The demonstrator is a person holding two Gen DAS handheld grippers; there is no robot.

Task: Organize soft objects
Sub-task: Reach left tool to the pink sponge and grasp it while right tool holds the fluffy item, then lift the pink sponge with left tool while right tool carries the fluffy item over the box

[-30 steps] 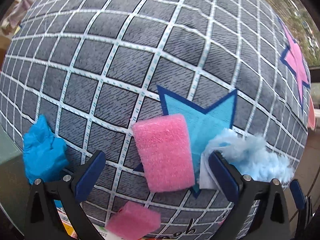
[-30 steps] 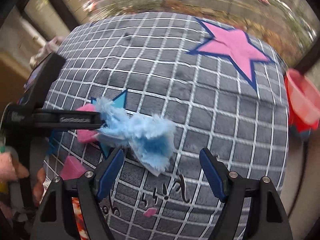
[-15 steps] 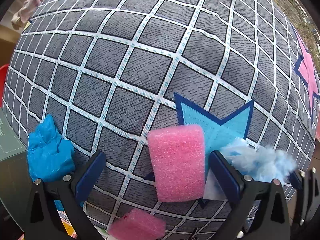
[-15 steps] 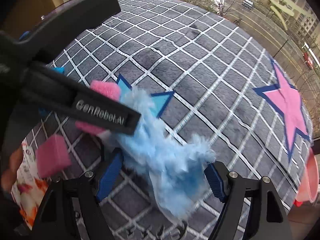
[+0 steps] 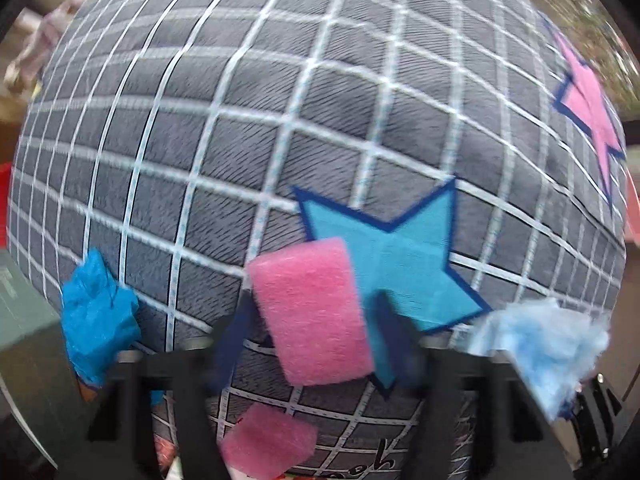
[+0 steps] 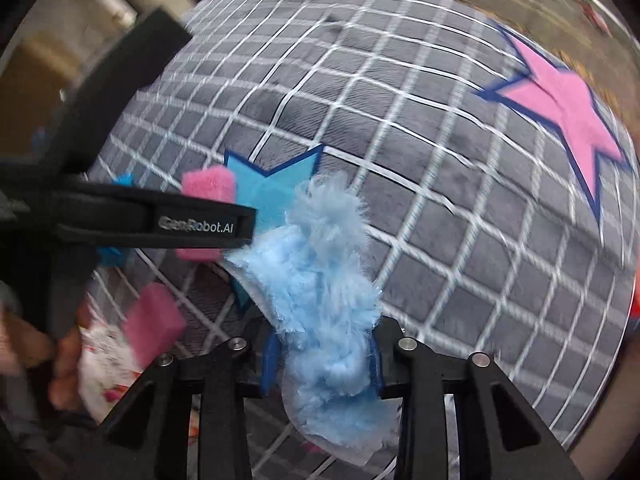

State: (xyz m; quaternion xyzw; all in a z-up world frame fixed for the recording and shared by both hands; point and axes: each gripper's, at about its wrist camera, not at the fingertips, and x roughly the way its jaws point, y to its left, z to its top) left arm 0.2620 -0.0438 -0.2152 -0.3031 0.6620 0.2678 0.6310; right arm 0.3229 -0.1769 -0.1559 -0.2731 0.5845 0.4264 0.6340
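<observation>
A pink sponge (image 5: 316, 312) lies on a grey grid-patterned cushion (image 5: 280, 120) beside its blue star patch. My left gripper (image 5: 312, 340) straddles it with jaws closing. The blurred pads stand close to its sides and the sponge looks unsqueezed. To the right, a light blue fluffy cloth (image 6: 324, 300) bulges up between the closing pads of my right gripper (image 6: 324, 360), which press on it. In the left wrist view the same fluffy cloth (image 5: 540, 352) shows at lower right. A left finger (image 6: 200, 224) crosses the right wrist view and half hides the sponge (image 6: 208, 184).
A second pink sponge (image 5: 268, 444) lies near the cushion's front edge. A crumpled bright blue piece (image 5: 98, 320) sits at the left edge beside a grey-green box (image 5: 20, 308). A pink star patch (image 6: 560, 108) marks the cushion's right side. A hand (image 6: 64, 368) holds the left gripper.
Both grippers' jaws have narrowed. The left pair has drawn in around the pink sponge, the right pair onto the fluffy cloth. Both views shifted slightly over the cushion.
</observation>
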